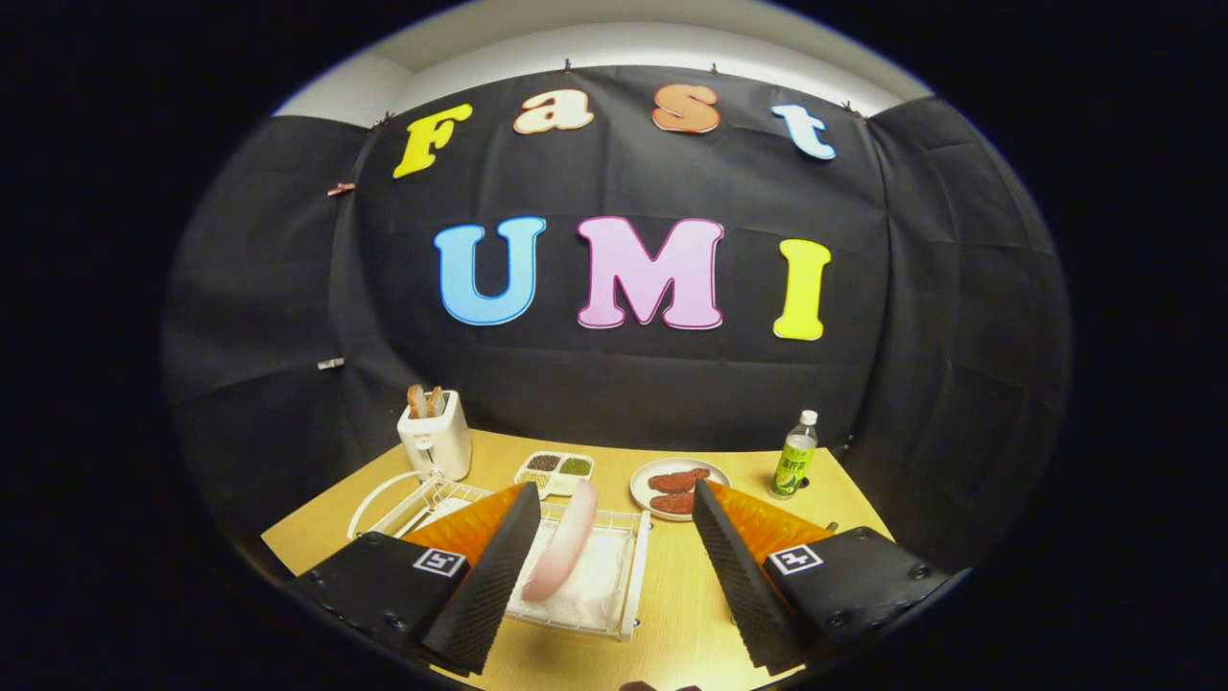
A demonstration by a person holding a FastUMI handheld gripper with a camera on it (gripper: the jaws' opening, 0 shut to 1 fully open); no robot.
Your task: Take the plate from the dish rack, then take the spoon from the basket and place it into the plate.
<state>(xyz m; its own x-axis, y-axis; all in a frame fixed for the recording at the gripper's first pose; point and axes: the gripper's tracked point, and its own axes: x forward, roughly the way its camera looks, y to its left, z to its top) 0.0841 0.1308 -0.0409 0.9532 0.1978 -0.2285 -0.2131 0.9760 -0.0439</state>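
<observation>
Both jaws wide apart, gripper (614,576) w/o load

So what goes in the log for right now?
claw: open, holding nothing | pink plate: upright in dish rack, between fingers | stage: plate not taken

Matt wooden table (672,595); white wire dish rack (614,576); glossy plastic bottle (794,461).

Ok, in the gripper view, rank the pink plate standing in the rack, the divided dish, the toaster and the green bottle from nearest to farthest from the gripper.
The gripper is open, fingers holding nothing.
1. Pink plate, on edge in the white dish rack, between the fingers.
2. Divided dish, just beyond the rack.
3. Toaster, far left, and green bottle, far right, both near the table's back edge: too close to call.
</observation>
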